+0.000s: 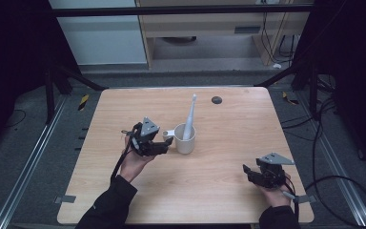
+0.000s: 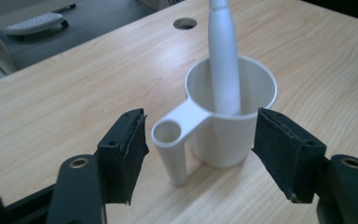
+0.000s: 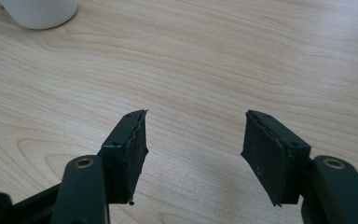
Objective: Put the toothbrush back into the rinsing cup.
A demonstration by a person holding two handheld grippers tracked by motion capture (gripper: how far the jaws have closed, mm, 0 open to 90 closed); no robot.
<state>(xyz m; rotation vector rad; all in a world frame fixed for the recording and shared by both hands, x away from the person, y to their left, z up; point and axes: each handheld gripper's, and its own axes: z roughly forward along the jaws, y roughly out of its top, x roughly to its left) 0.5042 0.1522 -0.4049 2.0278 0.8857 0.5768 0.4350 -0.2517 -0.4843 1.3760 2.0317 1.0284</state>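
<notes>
Item one: your left gripper (image 1: 167,141), held just left of table centre, jaws spread wide with nothing pressed between the pads. In the left gripper view its black pads (image 2: 123,151) stand on either side of the cup handle (image 2: 171,142) without touching it.

Item two: white cup (image 1: 185,138), upright near the middle of the table (image 1: 238,191), its tube-shaped handle pointing toward 9 o'clock at your left gripper. A white toothbrush (image 1: 189,119) leans inside it, tip toward 12 o'clock.

Item three: your right gripper (image 1: 249,170), at about 4 o'clock from the cup and well apart from it, close to the table's near right corner. Its jaws are wide, with bare wood between them in the right gripper view, and the cup base (image 3: 39,11) sits far off at 11 o'clock.

Item four: open room. Bare tabletop lies from 1 to 5 o'clock of the cup, and along the near edge between your hands. A dark round hole (image 1: 216,99) sits near the far edge at 1 o'clock.
</notes>
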